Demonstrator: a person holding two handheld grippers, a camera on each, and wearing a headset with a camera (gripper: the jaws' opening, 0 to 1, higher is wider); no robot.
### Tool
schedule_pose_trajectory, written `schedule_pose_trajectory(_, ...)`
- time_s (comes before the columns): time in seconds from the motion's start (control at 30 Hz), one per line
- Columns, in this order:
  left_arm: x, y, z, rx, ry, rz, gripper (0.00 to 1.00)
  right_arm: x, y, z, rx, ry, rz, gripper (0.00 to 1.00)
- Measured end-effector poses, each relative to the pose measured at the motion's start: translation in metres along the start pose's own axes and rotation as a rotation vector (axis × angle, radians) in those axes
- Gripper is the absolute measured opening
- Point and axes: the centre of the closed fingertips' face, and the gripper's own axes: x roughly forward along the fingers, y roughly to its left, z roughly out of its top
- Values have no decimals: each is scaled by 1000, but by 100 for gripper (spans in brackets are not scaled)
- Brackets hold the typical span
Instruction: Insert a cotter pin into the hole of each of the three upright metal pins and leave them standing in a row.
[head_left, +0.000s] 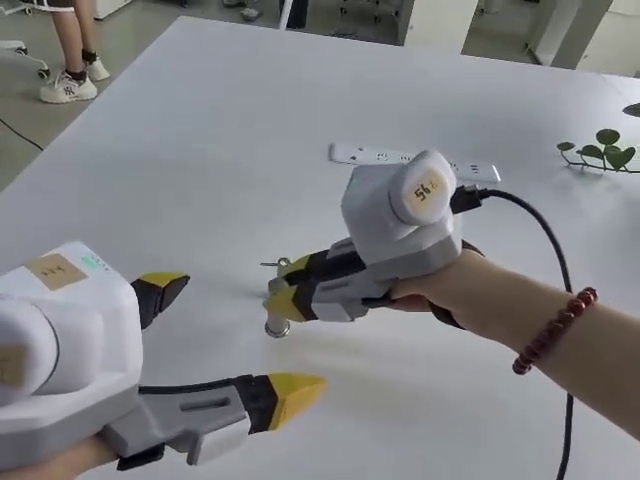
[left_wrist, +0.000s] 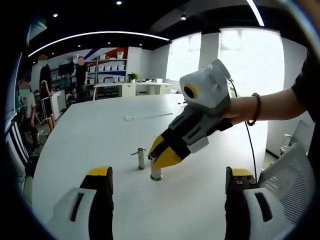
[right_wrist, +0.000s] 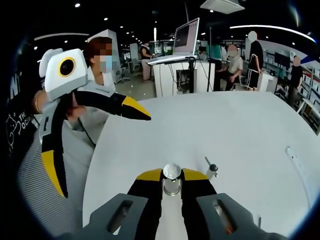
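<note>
Fingers of right gripper clamp metal pin, partly hidden; left gripper wide.

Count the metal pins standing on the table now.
2. One metal pin stands in the right gripper's jaws; the other stands free beside it. A third may be hidden behind the gripper.

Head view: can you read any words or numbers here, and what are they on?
"56": orange digits, probably, not sharp, on the right gripper, which holds a metal pin.
Tan sticker on the left gripper: marks too blurred to read.
Power strip: no text that can be read.
</note>
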Motion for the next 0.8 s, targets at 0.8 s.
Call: schedule_pose_trajectory(0.8, 5, -15, 5, 21, 1, -31, 90, -32, 3, -49, 44, 45, -87, 8)
